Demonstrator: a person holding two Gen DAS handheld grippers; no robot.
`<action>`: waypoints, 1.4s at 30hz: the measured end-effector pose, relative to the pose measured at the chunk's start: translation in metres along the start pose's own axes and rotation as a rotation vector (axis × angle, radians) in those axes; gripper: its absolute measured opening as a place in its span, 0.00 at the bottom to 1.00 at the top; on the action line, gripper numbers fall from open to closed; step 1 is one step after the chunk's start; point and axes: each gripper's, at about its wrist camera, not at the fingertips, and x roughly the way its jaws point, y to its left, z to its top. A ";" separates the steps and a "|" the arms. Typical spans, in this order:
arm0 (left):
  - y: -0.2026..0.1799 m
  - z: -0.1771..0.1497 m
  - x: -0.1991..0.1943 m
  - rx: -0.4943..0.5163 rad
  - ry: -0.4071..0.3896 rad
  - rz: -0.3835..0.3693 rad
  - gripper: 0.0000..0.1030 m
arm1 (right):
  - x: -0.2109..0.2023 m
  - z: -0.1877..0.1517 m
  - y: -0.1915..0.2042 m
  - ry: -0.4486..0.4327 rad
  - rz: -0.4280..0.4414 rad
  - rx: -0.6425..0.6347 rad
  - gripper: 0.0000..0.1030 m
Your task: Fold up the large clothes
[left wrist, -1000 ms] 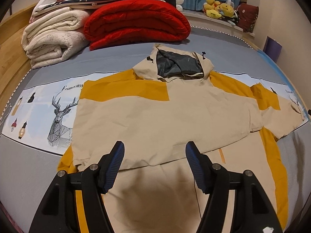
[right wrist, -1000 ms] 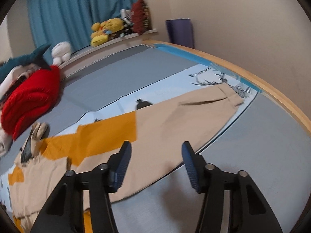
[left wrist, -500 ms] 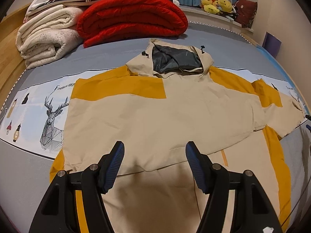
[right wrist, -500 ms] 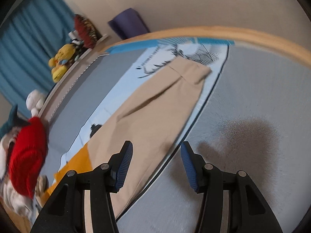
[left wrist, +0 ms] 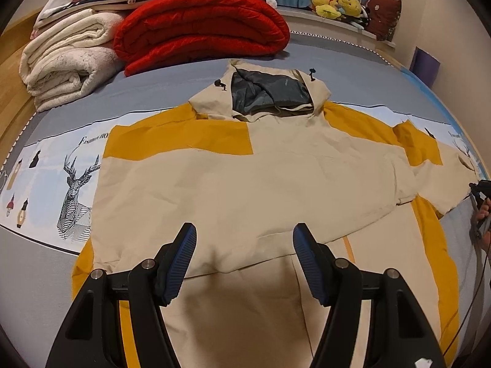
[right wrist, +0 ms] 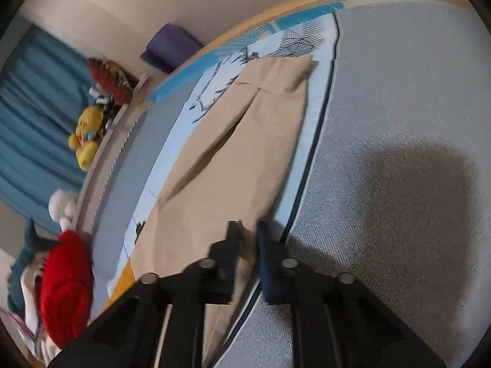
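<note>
A beige and mustard hooded jacket (left wrist: pixel 245 184) lies flat on the bed, its grey-lined hood (left wrist: pixel 270 92) toward the far side. One sleeve is folded across the body. My left gripper (left wrist: pixel 242 260) hovers open over the jacket's lower part with nothing between its fingers. In the right wrist view the other beige sleeve (right wrist: pixel 245 153) stretches out over the printed sheet. My right gripper (right wrist: pixel 248 236) is down at that sleeve's near edge. Its jaws are closing, nearly together, with a bit of sleeve fabric pinched between them. A hand (left wrist: pixel 483 214) shows at the right edge of the left wrist view.
A red quilt (left wrist: pixel 199 27) and rolled white blankets (left wrist: pixel 61 61) are stacked at the far side. Plush toys (left wrist: pixel 334 3) sit on a ledge by blue curtains. The wooden bed rail (right wrist: pixel 307 3) runs just past the sleeve's cuff. A deer-print sheet (left wrist: pixel 73 178) lies under the jacket.
The right gripper rolled, dropped to the sleeve's edge, and its jaws went from wide apart to nearly together on the fabric. The left gripper stayed open over the jacket.
</note>
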 end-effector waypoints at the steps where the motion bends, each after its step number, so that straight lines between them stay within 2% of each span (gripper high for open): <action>1: 0.002 0.001 -0.001 -0.008 0.000 -0.002 0.61 | -0.002 -0.002 0.006 -0.009 -0.015 -0.032 0.06; 6: 0.019 0.010 -0.015 -0.049 -0.034 0.001 0.61 | -0.038 -0.007 0.064 -0.110 -0.038 -0.190 0.02; 10: 0.039 0.016 -0.028 -0.093 -0.052 -0.001 0.60 | -0.084 -0.037 0.167 -0.182 -0.003 -0.471 0.02; 12: 0.050 0.017 -0.033 -0.115 -0.057 0.006 0.60 | -0.106 -0.068 0.219 -0.170 0.072 -0.580 0.02; 16: 0.077 0.022 -0.043 -0.172 -0.063 0.005 0.60 | -0.141 -0.161 0.316 -0.036 0.243 -0.802 0.02; 18: 0.088 0.024 -0.047 -0.194 -0.065 0.012 0.60 | -0.162 -0.227 0.361 0.043 0.342 -0.937 0.02; 19: 0.096 0.025 -0.049 -0.212 -0.065 0.012 0.60 | -0.168 -0.247 0.371 0.076 0.376 -0.960 0.02; 21: 0.106 0.026 -0.052 -0.237 -0.064 0.009 0.60 | -0.179 -0.308 0.394 0.211 0.464 -1.024 0.02; 24: 0.119 0.026 -0.051 -0.265 -0.049 0.006 0.60 | -0.178 -0.373 0.398 0.405 0.493 -1.075 0.04; 27: 0.125 0.025 -0.051 -0.285 -0.033 -0.006 0.60 | -0.170 -0.401 0.384 0.551 0.441 -1.082 0.05; 31: 0.122 0.026 -0.051 -0.272 -0.030 -0.009 0.60 | -0.185 -0.387 0.357 0.523 0.384 -1.062 0.05; 33: 0.116 0.026 -0.049 -0.256 -0.029 -0.011 0.60 | -0.190 -0.361 0.334 0.491 0.341 -0.988 0.09; 34: 0.112 0.026 -0.048 -0.248 -0.027 -0.015 0.60 | -0.193 -0.350 0.327 0.481 0.324 -0.962 0.18; 35: 0.109 0.026 -0.046 -0.235 -0.024 -0.022 0.60 | -0.193 -0.341 0.316 0.470 0.302 -0.928 0.34; 37: 0.096 0.025 -0.043 -0.194 -0.022 -0.046 0.59 | -0.193 -0.333 0.303 0.459 0.281 -0.897 0.53; 38: 0.090 0.025 -0.042 -0.176 -0.022 -0.053 0.58 | -0.189 -0.330 0.294 0.460 0.274 -0.877 0.53; 40: 0.076 0.023 -0.039 -0.132 -0.023 -0.078 0.46 | -0.181 -0.327 0.281 0.502 0.278 -0.828 0.53; 42: 0.062 0.022 -0.037 -0.094 -0.023 -0.102 0.42 | -0.169 -0.332 0.274 0.556 0.309 -0.782 0.53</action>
